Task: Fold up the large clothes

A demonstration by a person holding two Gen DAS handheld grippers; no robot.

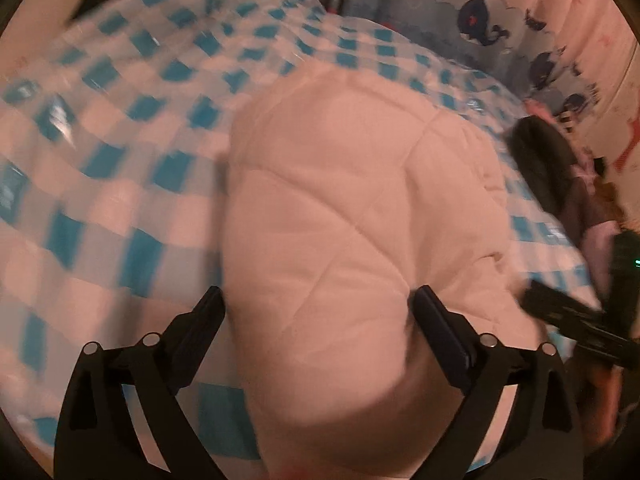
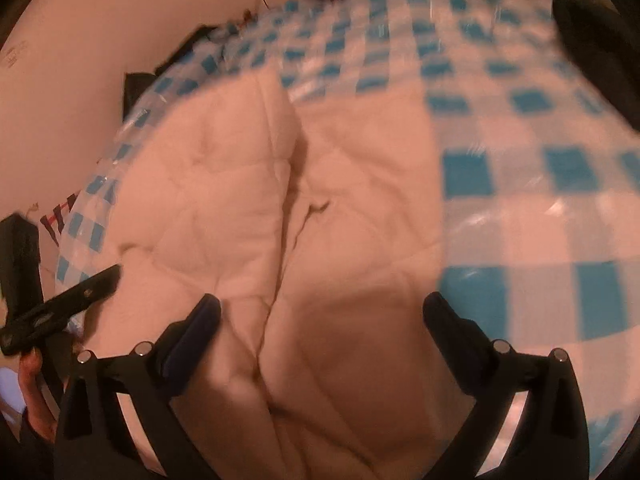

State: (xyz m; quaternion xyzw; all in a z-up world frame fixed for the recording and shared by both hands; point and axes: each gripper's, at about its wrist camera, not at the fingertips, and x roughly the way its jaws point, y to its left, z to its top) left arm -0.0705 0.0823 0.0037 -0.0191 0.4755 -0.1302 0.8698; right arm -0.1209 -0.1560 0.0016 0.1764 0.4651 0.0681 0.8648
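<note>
On the checked bed [image 1: 120, 184], both grippers' fingers are hanging released over the folded quilted coat [image 1: 340, 208]; next move probably needs a regrasp.

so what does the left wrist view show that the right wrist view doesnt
Only the left wrist view shows the whale-print fabric at the far edge and the right gripper entering from the right.

Only the right wrist view shows the garment's central seam and the left gripper entering from the left.

Both show the cream quilted garment lying on the blue checked cloth, with each camera's own jaws open above it, gripping nothing.
</note>
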